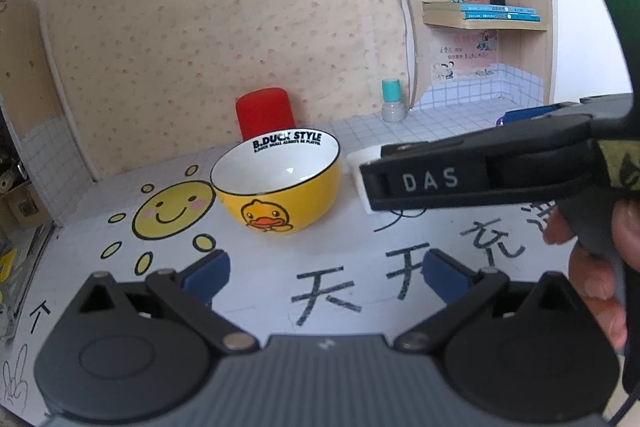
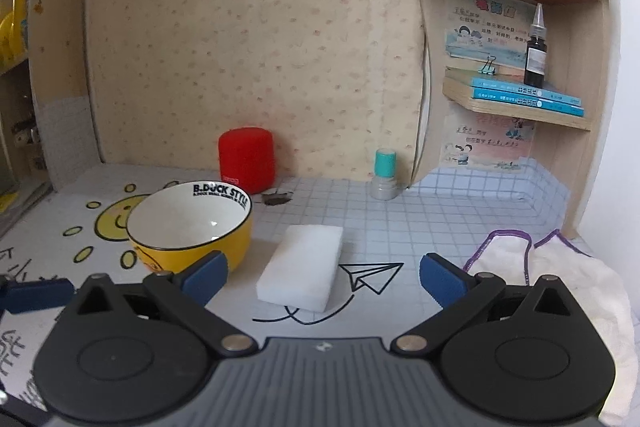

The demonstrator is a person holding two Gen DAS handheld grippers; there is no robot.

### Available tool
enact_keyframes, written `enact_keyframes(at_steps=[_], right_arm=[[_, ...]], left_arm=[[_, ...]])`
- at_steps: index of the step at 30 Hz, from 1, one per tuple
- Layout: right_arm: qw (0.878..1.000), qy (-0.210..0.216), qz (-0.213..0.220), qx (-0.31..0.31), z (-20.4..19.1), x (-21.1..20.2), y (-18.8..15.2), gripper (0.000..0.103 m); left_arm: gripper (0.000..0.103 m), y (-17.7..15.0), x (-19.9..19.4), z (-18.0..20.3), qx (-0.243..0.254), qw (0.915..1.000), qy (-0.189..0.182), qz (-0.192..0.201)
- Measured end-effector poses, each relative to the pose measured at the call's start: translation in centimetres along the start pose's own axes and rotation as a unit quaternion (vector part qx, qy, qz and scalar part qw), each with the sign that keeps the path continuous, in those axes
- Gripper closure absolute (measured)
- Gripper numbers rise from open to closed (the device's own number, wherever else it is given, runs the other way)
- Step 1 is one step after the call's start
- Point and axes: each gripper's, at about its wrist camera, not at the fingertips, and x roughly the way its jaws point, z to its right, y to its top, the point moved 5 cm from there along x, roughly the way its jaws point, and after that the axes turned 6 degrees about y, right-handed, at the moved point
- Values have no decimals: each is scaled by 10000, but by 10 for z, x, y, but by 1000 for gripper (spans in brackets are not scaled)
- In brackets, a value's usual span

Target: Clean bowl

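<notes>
We see right gripper released, empty; white sponge block straight ahead between its fingers, long axis running away toward wall. Yellow duck bowl just left of sponge, mid-desk. Left gripper released too, facing bowl; probably farther from sponge.

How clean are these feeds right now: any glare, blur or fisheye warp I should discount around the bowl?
Left wrist view: the yellow duck-print ceramic bowl is sharp, with a small glint inside; the right gripper crossing close by looks soft and hides most of the white sponge block. Right wrist view: even light, the sponge crisp with a faint shadow; shelf edges bow from the fisheye; corners vignette black.
</notes>
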Motion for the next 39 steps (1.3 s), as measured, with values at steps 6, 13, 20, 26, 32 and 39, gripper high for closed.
enact_keyframes(at_steps=[6,13,20,26,32,39], right_arm=[[10000,6,-68,17,-1,2,-2,8],[9999,-47,-111,106,4,4,-3,7],[9998,-76,-139,153,5,6,-4,7],[9997,-56,-139,191,6,6,-3,7],[9997,-9,-139,178,6,8,-2,7],[9996,-139,-154,181,10,13,2,7]], left_arm=[[0,0,1,3,20,9998,-163,-60],[0,-1,2,7,33,9992,-375,-127],[0,-1,-4,9,-117,9988,-445,175],[0,6,-2,1,-330,9986,-383,165],[0,14,6,-8,-107,9998,-13,143],[0,24,18,-37,-563,9983,-64,111]])
